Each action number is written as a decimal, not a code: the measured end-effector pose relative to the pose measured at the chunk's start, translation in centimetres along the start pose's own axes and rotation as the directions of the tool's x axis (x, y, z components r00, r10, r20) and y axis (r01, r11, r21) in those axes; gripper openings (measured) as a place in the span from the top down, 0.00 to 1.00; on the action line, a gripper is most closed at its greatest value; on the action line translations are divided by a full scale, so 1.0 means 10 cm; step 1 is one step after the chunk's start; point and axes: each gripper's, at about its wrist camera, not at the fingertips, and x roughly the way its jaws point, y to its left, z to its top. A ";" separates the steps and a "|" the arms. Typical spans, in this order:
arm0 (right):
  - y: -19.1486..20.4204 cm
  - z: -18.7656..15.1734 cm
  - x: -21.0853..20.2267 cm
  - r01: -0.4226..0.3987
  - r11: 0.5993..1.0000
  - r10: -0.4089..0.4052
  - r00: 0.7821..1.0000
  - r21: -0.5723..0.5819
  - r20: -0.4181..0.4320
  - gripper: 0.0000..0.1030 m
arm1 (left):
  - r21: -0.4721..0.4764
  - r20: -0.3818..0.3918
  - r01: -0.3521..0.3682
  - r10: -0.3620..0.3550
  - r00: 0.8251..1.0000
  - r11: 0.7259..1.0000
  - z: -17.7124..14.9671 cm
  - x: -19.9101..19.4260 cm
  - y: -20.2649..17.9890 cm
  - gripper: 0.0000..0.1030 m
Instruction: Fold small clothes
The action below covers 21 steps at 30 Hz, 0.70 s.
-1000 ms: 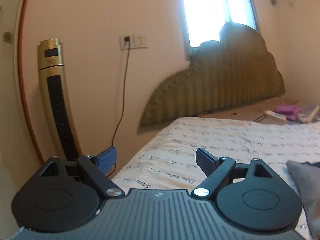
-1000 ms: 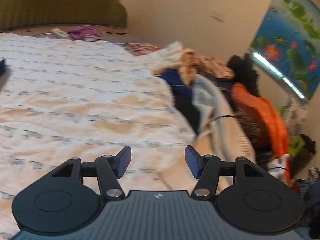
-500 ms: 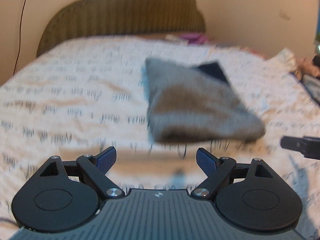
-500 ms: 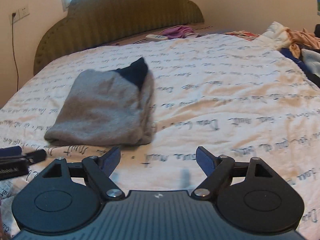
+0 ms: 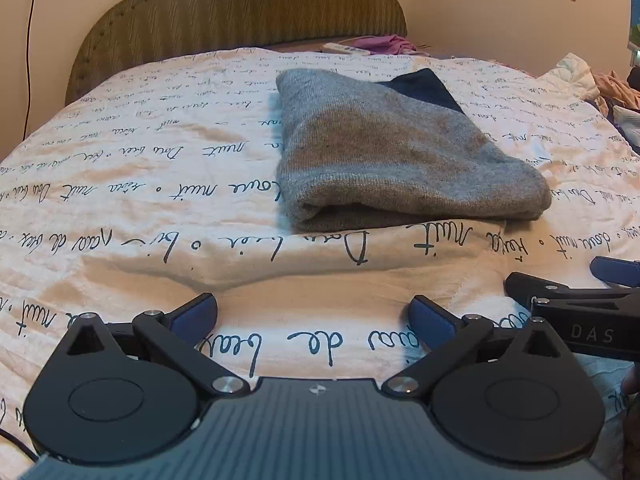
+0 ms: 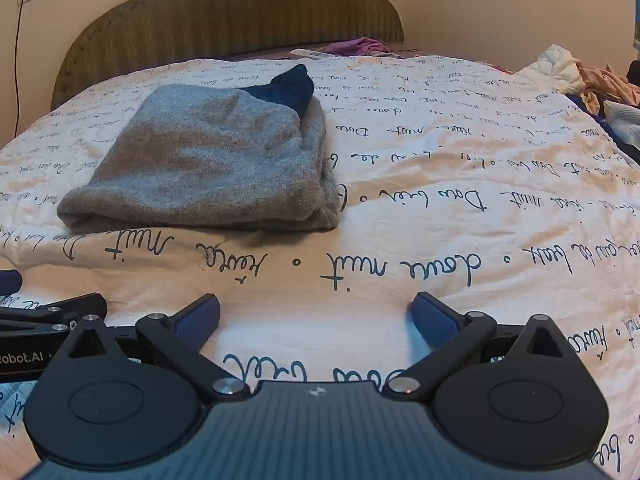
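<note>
Both tools, left tool [image 5: 312, 316] and right tool [image 6: 316, 316], are released, empty. The grey garment [image 5: 392, 152] lies folded on the bed [image 5: 120, 184]. Judge this fold complete; fetch another from the right-hand pile [image 6: 600, 84].

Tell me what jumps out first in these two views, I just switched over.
The folded grey knit garment with a dark navy part at its far end lies mid-bed, ahead of both tools. It rests on a cream bedspread covered in handwritten script. Both the left tool and right tool are open and hold nothing.
</note>
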 end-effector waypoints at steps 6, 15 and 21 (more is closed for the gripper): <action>0.01 0.00 0.01 0.001 1.000 -0.001 1.000 -0.001 0.002 0.00 | -0.008 -0.012 0.002 -0.002 1.000 1.000 0.01 -0.03 0.02 0.00; 0.00 0.01 0.00 0.000 1.000 0.000 1.000 -0.004 -0.005 0.00 | -0.050 -0.059 -0.002 -0.001 0.998 0.999 0.07 -0.08 0.08 0.00; -0.01 0.06 -0.07 -0.001 1.000 0.002 0.998 0.019 -0.070 0.00 | -0.116 -0.079 -0.002 -0.007 0.997 0.993 0.11 -0.17 0.17 0.00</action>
